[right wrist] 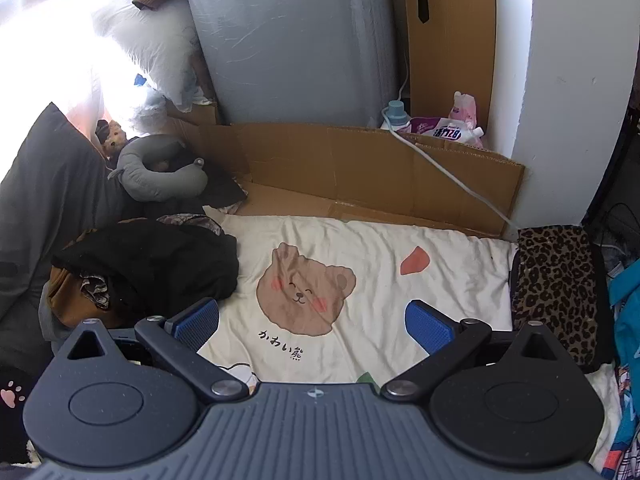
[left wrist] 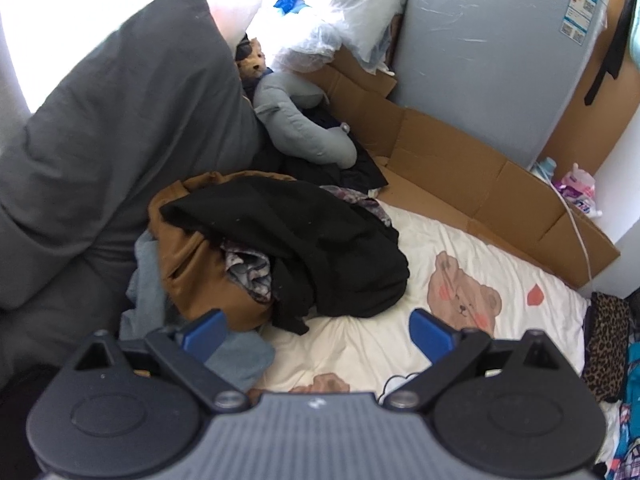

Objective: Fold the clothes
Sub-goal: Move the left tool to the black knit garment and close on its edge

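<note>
A pile of unfolded clothes lies on the white bear-print sheet (left wrist: 460, 248): a black garment (left wrist: 304, 240) on top, a brown one (left wrist: 192, 276) under it, a patterned piece (left wrist: 248, 272) and a blue-grey one (left wrist: 236, 356) at the front. My left gripper (left wrist: 316, 334) is open and empty, just in front of the pile. In the right wrist view the pile (right wrist: 160, 264) is at the left. My right gripper (right wrist: 314, 322) is open and empty above the sheet (right wrist: 400, 300), over the bear print.
A large dark grey pillow (left wrist: 112, 128) and a grey neck pillow (left wrist: 304, 120) lie behind the pile. Flattened cardboard (right wrist: 360, 172) and a wrapped grey mattress (right wrist: 296, 40) stand at the back. A leopard-print item (right wrist: 556, 288) lies at the right edge, detergent bags (right wrist: 444, 128) beyond.
</note>
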A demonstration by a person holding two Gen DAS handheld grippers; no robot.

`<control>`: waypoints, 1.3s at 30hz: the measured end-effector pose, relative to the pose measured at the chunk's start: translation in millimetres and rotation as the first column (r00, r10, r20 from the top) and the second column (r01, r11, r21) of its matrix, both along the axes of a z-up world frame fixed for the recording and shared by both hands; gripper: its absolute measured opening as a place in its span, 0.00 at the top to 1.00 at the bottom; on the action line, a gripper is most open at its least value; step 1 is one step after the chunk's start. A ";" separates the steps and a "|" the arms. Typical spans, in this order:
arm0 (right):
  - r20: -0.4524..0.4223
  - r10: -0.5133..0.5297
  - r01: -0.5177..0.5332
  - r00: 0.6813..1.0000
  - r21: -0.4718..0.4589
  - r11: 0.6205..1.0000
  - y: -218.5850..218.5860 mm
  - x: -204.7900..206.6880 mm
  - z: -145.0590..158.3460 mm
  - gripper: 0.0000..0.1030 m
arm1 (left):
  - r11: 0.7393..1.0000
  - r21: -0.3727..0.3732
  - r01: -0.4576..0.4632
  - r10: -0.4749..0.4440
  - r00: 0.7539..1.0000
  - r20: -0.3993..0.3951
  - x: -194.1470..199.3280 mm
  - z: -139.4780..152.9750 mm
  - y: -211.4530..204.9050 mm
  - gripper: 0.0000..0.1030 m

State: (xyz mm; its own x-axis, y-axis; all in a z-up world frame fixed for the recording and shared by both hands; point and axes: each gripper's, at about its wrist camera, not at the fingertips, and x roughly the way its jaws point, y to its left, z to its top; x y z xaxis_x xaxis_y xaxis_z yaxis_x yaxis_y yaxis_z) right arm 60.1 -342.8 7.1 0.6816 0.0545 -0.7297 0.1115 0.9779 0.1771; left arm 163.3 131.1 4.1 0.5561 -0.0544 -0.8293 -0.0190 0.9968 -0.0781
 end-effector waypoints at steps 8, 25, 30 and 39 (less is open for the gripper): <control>-0.016 -0.033 0.033 0.999 0.022 0.999 -3.3 3.7 -53.5 0.01 | 1.000 -0.022 0.014 -0.015 1.000 -0.024 30.3 -52.3 2.1 0.04; -0.058 -0.077 0.083 0.995 0.108 0.991 -2.9 -3.4 -136.1 0.02 | 0.999 0.011 0.032 -0.032 0.997 -0.068 63.8 -150.1 -6.7 0.09; -0.052 -0.082 0.088 0.995 0.126 0.988 -6.8 -8.6 -147.2 0.02 | 1.000 0.004 0.031 -0.030 0.998 -0.060 67.5 -170.4 -4.9 0.11; -0.066 -0.080 0.088 0.995 0.136 0.987 -3.5 -18.4 -171.7 0.02 | 1.000 -0.028 -0.002 0.002 1.000 -0.001 88.6 -202.5 4.2 0.10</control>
State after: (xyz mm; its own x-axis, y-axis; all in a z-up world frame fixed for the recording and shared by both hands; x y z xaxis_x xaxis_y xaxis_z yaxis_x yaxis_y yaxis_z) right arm 41.7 -346.3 -164.6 0.6435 0.1021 -0.7586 0.2068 0.9310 0.3007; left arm 251.9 135.3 -198.4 0.5555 -0.0768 -0.8280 -0.0211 0.9941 -0.1063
